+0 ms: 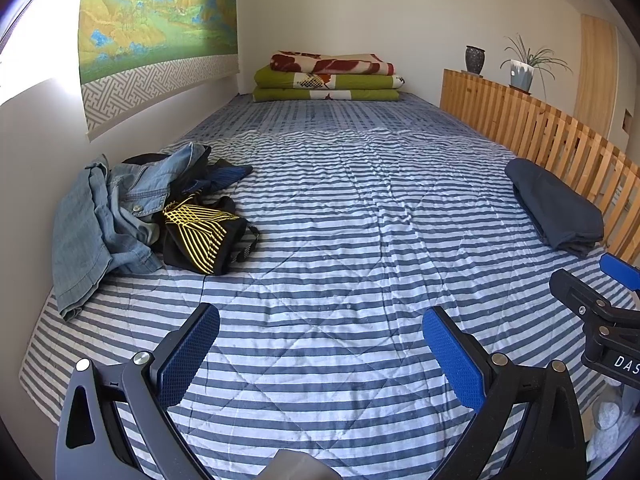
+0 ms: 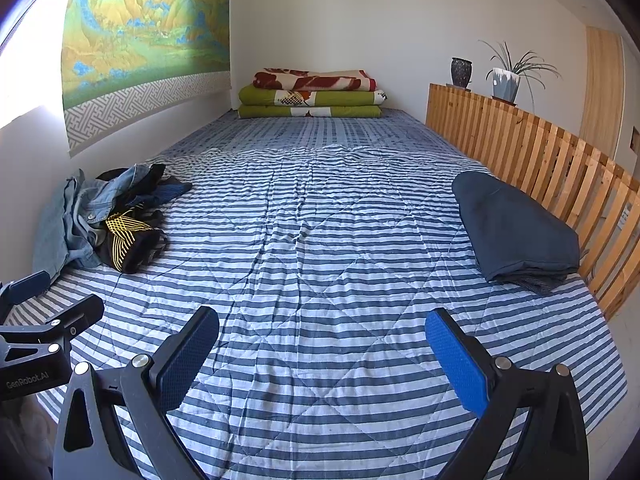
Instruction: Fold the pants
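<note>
Pants, folded and dark blue (image 2: 516, 228), lie near the bed's right edge, beside a wooden slatted rail (image 2: 560, 168). 2 grippers, left gripper (image 1: 320, 354) and right gripper (image 2: 322, 356), hover over the striped quilt (image 2: 320, 240), jaws spread wide, holding nothing. Unfolded clothes (image 1: 132, 216) sit heaped at the left, by the wall.

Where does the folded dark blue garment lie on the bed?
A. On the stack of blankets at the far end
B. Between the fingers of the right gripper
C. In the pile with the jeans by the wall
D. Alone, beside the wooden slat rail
D: the folded dark blue garment lies by itself next to the wooden slat rail, far from the pile with the jeans on the other side of the bed.
</note>
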The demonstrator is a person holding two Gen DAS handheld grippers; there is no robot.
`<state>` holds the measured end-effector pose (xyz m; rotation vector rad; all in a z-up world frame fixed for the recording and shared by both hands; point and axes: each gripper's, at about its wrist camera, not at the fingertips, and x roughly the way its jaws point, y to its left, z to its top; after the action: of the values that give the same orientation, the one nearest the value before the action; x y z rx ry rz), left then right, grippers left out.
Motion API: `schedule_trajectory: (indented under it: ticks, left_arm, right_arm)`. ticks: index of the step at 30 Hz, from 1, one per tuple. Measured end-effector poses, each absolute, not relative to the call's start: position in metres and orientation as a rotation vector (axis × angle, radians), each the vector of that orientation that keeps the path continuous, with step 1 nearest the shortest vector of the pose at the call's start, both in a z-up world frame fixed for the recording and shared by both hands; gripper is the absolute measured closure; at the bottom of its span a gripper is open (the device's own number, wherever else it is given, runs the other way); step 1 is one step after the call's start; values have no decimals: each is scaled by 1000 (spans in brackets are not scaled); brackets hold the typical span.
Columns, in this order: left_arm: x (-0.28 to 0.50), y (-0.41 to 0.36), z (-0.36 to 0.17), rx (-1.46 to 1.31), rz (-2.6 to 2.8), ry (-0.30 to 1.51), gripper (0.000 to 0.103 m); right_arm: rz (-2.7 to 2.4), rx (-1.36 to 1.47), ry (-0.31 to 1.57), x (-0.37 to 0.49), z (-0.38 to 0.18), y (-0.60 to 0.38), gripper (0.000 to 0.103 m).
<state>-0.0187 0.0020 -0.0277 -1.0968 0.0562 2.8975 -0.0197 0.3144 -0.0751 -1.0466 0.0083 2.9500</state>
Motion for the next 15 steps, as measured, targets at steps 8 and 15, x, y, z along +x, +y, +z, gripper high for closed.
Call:
schedule_trajectory:
  ticks: [8, 15]
  left_arm:
    - [-20, -2, -30, -1100, 2895, 53, 0]
    - [-21, -4, -31, -1104, 2898, 52, 0]
  right_arm:
    - [2957, -1052, 8, -20, -75, 310, 1]
    - [2953, -1066, 2, -23, -78, 308, 1]
